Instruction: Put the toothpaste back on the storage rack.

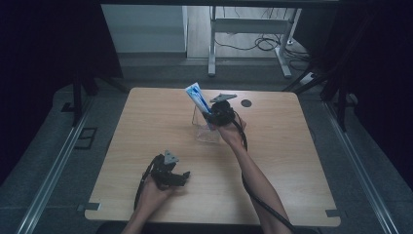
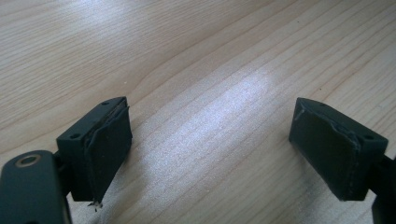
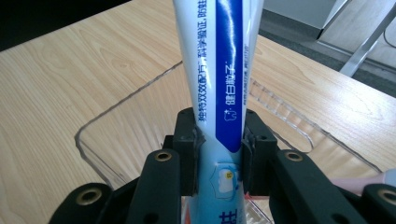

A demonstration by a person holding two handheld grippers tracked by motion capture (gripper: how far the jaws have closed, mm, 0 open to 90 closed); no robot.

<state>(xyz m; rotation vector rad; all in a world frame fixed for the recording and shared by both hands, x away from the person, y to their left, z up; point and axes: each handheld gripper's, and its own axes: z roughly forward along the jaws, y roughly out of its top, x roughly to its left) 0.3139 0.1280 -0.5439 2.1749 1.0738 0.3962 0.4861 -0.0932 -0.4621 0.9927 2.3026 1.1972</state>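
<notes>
**Toothpaste tube held upright over the clear tray**

Toothpaste tube [image 3: 219, 74], white with a blue stripe, is clamped between the two black jaws of the right gripper [image 3: 218, 149]; the pads press on both flat sides of the tube near its lower part. The tube's long axis runs straight away from the gripper, in line with the jaws. In the high view the tube [image 1: 197, 96] rises from the right gripper [image 1: 213, 115] and leans up and to the left, toward the far side of the table [image 1: 146, 126]. Directly below and around the gripper lies a clear plastic tray [image 3: 112, 121], whose rim shows on both sides of the tube; in the high view the tray [image 1: 202, 132] sits near the middle of the table, just beneath the right hand [image 1: 233, 131].

The relation that matters: the tube's lower end points down toward the tray's floor while its upper end stands well above the rim. Whether the lower end touches the floor cannot be told. To lay the tube inside, its long axis would probably have to be tipped toward level and matched to the tray's longer side.

The left gripper [image 2: 210, 154] rests low over bare wood with its jaws wide apart and nothing between them. In the high view it [image 1: 170, 173] lies near the table's front edge, well apart from the tray, so the right hand is much the nearer.
</notes>
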